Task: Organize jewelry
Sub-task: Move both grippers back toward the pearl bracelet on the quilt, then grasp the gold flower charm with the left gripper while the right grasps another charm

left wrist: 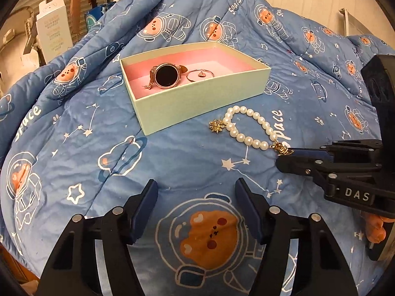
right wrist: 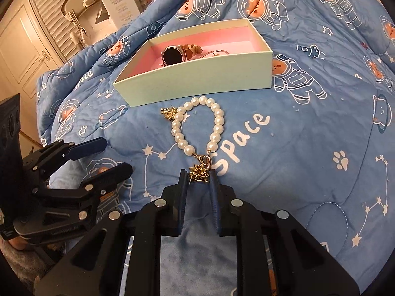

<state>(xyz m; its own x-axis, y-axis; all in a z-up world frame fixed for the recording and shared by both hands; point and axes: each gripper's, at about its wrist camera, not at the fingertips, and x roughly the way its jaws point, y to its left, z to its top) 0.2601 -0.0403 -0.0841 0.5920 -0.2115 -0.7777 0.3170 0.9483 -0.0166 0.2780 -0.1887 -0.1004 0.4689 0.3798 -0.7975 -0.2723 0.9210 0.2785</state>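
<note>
While the pearl bracelet (right wrist: 197, 125) lies on the blue quilt (right wrist: 296, 148) just before the box (right wrist: 197, 83), its gold clasp (right wrist: 200, 171) is pinched by the right gripper (right wrist: 198, 176); the left gripper (left wrist: 195, 192) is held open, empty.

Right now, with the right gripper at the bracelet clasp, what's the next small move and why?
Probably lift: the right gripper has closed on the gold clasp charm of the pearl bracelet, which lies flat on the quilt. Raise it, then carry it to the open box holding the watch.
</note>
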